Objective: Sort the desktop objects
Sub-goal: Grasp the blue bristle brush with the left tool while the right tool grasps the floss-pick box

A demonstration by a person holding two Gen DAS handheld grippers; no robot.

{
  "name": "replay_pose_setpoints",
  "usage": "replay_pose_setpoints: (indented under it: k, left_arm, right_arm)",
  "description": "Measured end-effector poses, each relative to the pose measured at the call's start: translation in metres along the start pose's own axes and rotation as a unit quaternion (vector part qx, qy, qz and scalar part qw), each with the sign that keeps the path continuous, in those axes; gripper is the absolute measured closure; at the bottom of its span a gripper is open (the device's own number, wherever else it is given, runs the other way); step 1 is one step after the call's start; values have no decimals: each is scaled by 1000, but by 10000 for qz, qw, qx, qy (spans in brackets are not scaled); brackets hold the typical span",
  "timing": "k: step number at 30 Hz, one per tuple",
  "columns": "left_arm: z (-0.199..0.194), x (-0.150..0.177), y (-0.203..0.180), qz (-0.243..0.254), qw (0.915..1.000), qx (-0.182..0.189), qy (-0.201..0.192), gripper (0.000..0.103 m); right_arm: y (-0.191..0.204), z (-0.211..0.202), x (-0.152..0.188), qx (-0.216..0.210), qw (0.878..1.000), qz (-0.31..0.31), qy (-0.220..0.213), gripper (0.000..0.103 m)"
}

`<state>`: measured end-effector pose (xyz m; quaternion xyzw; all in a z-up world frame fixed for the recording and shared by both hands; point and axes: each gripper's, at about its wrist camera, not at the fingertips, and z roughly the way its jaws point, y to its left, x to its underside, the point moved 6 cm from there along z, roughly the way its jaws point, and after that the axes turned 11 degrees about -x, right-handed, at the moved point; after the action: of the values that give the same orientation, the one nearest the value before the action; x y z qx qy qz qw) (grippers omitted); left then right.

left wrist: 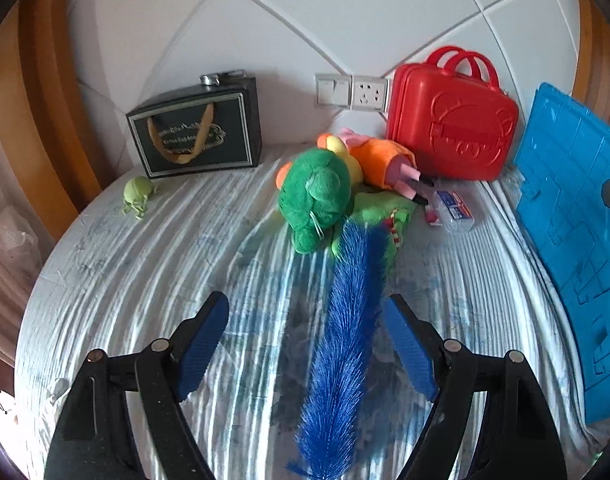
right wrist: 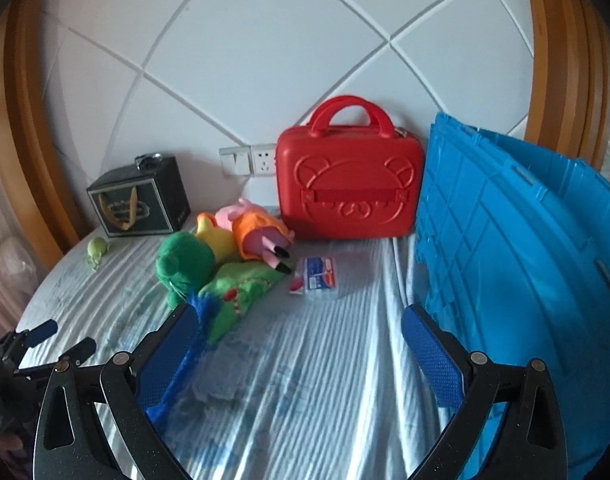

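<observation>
A heap of plush toys lies mid-bed: a green plush (left wrist: 317,196) (right wrist: 183,262), a pink pig plush in an orange dress (left wrist: 385,160) (right wrist: 257,232), and a flat green plush with a long blue fuzzy tail (left wrist: 341,340) (right wrist: 185,360). A clear plastic box (left wrist: 453,208) (right wrist: 319,276) lies right of them. My left gripper (left wrist: 305,320) (right wrist: 65,338) is open, with the blue tail on the sheet between its fingers, nearer the right one and not pressed. My right gripper (right wrist: 301,328) is open over bare sheet, and the tail passes behind its left finger.
A red case (left wrist: 449,124) (right wrist: 349,188) stands against the white padded wall, and a blue crate (left wrist: 577,220) (right wrist: 525,260) is on the right. A black gift bag (left wrist: 197,136) (right wrist: 139,208) and a small green toy (left wrist: 137,194) (right wrist: 96,250) sit at the back left. The bedsheet (right wrist: 325,380) is wrinkled.
</observation>
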<state>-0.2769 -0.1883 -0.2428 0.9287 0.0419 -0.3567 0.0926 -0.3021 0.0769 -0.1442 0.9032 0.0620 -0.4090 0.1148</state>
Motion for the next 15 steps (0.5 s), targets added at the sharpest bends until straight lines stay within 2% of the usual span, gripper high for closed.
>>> replay_pose_setpoints:
  k: [4, 10, 11, 12, 15]
  left_arm:
    - [51, 23, -26, 331, 9980, 103, 526, 25]
    - [113, 56, -48, 561, 9899, 343, 1257, 54]
    - [119, 60, -51, 582, 9886, 429, 1324, 65]
    - [122, 62, -52, 581, 9881, 493, 1333, 81]
    - [119, 57, -49, 542, 9902, 536, 1174, 90]
  right_arm:
    - [-22, 61, 23, 90, 9982, 149, 567, 0]
    - [-52, 135, 65, 69, 9907, 547, 1243, 0]
    - [-54, 143, 68, 51, 9899, 580, 1294, 0]
    - [-56, 151, 71, 46, 9892, 604, 1336, 0]
    - [-58, 174, 72, 5, 9884, 606, 1394, 0]
